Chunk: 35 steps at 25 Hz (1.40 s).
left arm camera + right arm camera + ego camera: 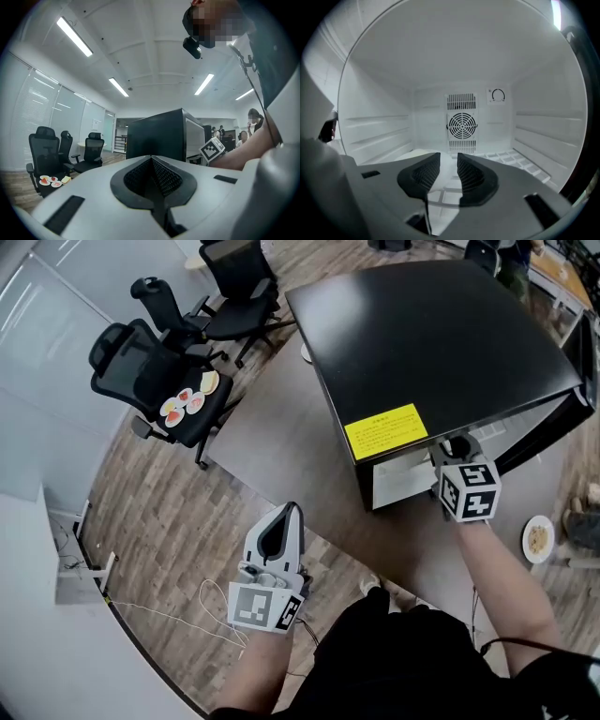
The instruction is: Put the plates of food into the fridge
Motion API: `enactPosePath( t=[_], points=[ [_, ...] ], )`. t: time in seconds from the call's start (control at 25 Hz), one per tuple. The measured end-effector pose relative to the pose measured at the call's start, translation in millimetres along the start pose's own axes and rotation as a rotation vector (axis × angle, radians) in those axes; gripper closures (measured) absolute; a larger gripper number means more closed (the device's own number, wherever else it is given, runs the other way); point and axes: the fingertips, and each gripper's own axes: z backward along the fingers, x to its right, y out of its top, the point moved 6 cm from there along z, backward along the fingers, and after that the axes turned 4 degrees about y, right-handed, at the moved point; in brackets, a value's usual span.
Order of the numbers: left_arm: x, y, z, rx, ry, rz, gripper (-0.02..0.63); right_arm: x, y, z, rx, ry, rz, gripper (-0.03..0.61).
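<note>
Looked steeply down on a black fridge (441,343), top bare except for a yellow label (385,431) at its front edge, front open toward the person. Found open grey flooring (281,456) along the fridge's left side and before its front.

Showed, inside the fridge, white walls, a round fan grille (462,124) on the back wall and a wire shelf (511,157) at the bottom, with free room out to both side walls.

Located an office chair (155,371) well apart from the fridge, beyond its left side.

Reached into the fridge opening with the right gripper (448,171). Held its pads apart by a narrow gap, clamped on nothing and touching nothing. Made out a smooth white shape on the shelf's left part, just beyond the pads, too pale to identify.

Held the left gripper (292,513) low, near the person's body and well clear of the fridge. Pressed its jaws together, empty.

Found plates of food (185,403) on the chair's seat, far from both grippers. Found a single plate (538,539) on the flooring right of the fridge's front, beside the right forearm and outside the fridge.
</note>
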Motion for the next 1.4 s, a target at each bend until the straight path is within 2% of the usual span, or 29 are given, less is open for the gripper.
enactPosePath(
  t=[0.16,0.4,0.6,0.92,1.4],
  points=[
    [34,11,-1,0.021,-0.020,-0.062,0.611,3,8,30,0.098,0.123,-0.020,0.465],
    [76,26,1,0.075,-0.050,-0.050,0.611,18,1,82,0.187,0.183,-0.051,0.466],
    [118,29,0,0.077,-0.083,-0.057,0.611,36,-9,123,0.204,0.221,-0.067,0.466],
    [181,34,-1,0.101,-0.155,-0.072,0.611,76,-26,192,0.231,0.185,-0.081,0.466],
    [280,33,-26,0.097,-0.326,-0.102,0.611,156,-70,297,0.270,0.003,-0.156,0.468]
  ],
)
